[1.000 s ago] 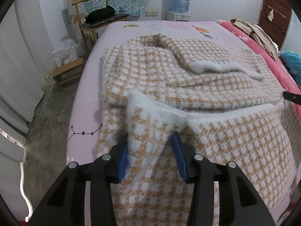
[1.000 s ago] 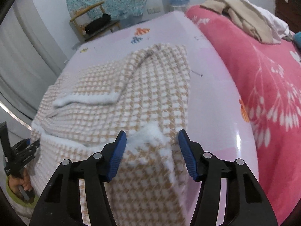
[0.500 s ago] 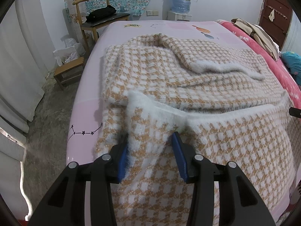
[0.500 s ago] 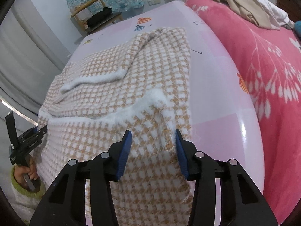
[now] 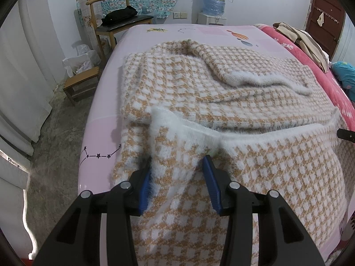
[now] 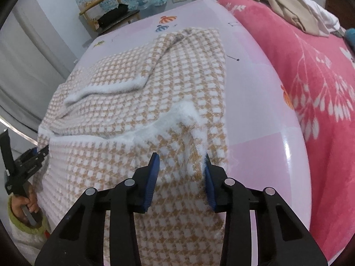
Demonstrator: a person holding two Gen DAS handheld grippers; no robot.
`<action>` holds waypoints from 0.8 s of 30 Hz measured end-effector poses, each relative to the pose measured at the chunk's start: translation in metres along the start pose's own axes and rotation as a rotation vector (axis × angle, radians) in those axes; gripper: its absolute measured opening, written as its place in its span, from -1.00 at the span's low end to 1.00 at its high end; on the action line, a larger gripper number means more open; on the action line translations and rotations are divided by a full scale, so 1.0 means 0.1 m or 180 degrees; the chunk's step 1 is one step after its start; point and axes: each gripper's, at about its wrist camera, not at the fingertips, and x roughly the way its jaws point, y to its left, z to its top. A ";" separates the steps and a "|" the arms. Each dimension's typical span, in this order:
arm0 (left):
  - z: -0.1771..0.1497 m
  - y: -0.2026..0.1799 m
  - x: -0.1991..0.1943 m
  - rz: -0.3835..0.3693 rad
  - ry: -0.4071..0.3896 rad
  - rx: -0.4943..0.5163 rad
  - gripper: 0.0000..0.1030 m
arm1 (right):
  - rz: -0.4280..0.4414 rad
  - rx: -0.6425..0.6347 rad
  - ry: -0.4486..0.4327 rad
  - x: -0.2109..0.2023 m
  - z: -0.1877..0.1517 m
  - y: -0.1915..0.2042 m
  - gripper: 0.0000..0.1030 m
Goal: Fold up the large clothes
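A fuzzy tan-and-white checked sweater (image 5: 199,84) (image 6: 133,84) lies spread on the pink bed sheet (image 5: 99,133), its white-edged hem doubled back over the body. My left gripper (image 5: 177,168) is shut on the hem's left corner, with fabric filling the gap between the blue pads. My right gripper (image 6: 182,161) has its jaws closing on the hem's right corner. A bunched ridge of knit stands between its pads, and both touch it. The left gripper (image 6: 24,166) shows at the left edge of the right wrist view, held by a hand (image 6: 24,201).
A red flowered blanket (image 6: 310,77) covers the bed's right side, with a pile of beige clothes (image 6: 288,4) on it. A wooden chair (image 5: 115,20), a low stool (image 5: 82,82) and a water bottle (image 5: 214,0) stand beyond the bed. Bare floor lies to the left.
The right gripper's jaws have narrowed from wide apart onto the hem's right corner, bunching the knit between them. The left gripper and its grip look the same.
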 end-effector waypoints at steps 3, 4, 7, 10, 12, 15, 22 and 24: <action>0.00 0.00 0.00 0.0008 0.0000 0.0005 -0.17 | -0.0070 -0.0028 0.0003 0.04 0.01 0.01 -0.33; 0.00 -0.01 0.00 0.0011 0.0001 0.0003 -0.17 | -0.0084 -0.0033 0.0000 0.04 0.01 0.01 -0.33; 0.00 -0.01 0.00 0.0010 0.0001 0.0001 -0.17 | -0.0143 -0.0078 -0.0014 0.06 0.00 0.04 -0.33; 0.00 -0.01 0.00 0.0013 0.0000 0.0007 -0.17 | -0.0192 -0.0122 -0.0030 0.07 -0.01 0.07 -0.33; 0.00 -0.01 0.00 0.0010 0.0000 0.0004 -0.17 | -0.0211 -0.0136 -0.0037 0.06 -0.01 0.07 -0.34; 0.00 -0.01 0.01 0.0012 0.0000 0.0010 -0.17 | -0.0249 -0.0158 -0.0051 0.06 -0.01 0.08 -0.37; 0.00 -0.01 0.00 0.0004 -0.0030 -0.0004 -0.15 | -0.0394 -0.0226 -0.0136 0.00 -0.07 0.16 -0.81; -0.01 0.01 -0.05 -0.0018 -0.0116 0.0009 -0.24 | -0.0407 -0.0226 -0.0212 -0.07 -0.12 0.18 -0.88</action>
